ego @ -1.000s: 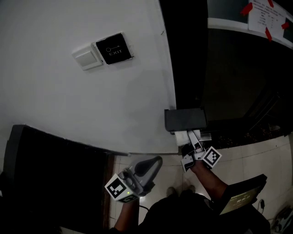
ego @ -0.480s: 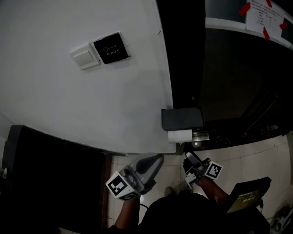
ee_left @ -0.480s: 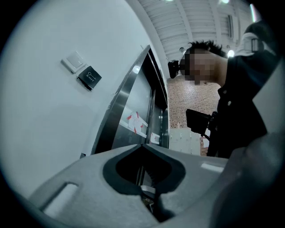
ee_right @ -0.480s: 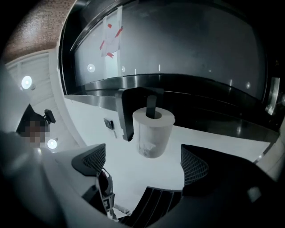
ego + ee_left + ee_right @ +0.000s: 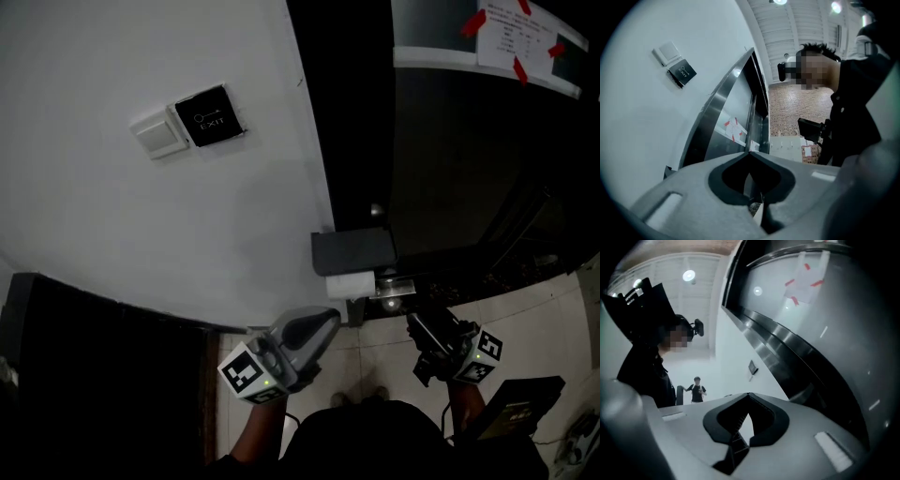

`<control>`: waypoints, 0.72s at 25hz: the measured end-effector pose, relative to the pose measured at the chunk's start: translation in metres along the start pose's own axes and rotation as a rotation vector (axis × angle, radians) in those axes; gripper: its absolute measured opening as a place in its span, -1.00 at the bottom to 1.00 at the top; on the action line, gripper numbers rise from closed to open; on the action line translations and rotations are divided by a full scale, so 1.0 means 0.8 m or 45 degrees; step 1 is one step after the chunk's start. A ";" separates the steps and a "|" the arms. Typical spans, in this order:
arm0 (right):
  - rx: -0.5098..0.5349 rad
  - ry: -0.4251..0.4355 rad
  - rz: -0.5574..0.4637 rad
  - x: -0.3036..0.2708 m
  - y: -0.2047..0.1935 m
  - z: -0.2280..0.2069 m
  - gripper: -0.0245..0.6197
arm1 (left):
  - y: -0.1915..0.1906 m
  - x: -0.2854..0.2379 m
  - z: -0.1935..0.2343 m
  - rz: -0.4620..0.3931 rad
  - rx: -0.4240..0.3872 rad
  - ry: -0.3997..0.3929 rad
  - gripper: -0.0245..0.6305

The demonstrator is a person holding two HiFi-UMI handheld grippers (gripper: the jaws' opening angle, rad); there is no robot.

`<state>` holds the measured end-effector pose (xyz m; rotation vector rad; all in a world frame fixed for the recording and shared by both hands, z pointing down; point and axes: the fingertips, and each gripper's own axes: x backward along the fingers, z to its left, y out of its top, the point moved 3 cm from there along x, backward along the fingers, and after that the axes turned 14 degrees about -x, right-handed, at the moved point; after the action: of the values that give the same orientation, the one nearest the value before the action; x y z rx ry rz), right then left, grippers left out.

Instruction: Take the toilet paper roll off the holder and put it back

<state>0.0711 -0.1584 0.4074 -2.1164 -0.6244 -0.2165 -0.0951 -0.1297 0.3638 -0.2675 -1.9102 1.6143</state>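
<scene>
The white toilet paper roll [image 5: 349,285] sits on its holder under a dark cover [image 5: 353,251], fixed where the white wall meets a dark panel. My right gripper [image 5: 415,325] is low and to the right of the roll, apart from it. Its jaws are shut with nothing between them, as the right gripper view [image 5: 749,394] also shows. My left gripper [image 5: 327,320] hangs just below and left of the roll, clear of it. Its jaws meet at the tip [image 5: 750,153] and hold nothing.
On the white wall are a black exit button plate [image 5: 208,118] and a white switch [image 5: 155,135]. A notice taped with red strips [image 5: 511,37] hangs on the dark panel. A dark cabinet [image 5: 94,375] stands at lower left. A person [image 5: 696,389] stands far off.
My right gripper has drawn back from the roll, down and to the right, and its jaws have shut empty. The roll stays on the holder. The left gripper has barely moved.
</scene>
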 end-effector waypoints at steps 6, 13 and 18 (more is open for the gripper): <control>0.320 0.025 0.062 -0.024 0.039 0.041 -0.93 | 0.008 -0.015 -0.006 -0.017 -0.025 -0.053 -0.93; 0.385 0.022 0.094 -0.035 0.030 0.054 -0.93 | 0.014 -0.013 -0.011 -0.053 -0.013 -0.058 -0.93; 0.409 0.013 0.100 -0.039 0.026 0.057 -0.93 | 0.019 -0.012 -0.011 -0.041 -0.041 -0.062 -0.93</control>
<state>0.0516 -0.1426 0.3541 -1.8243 -0.5296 -0.0767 -0.0861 -0.1241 0.3470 -0.2114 -1.9683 1.5837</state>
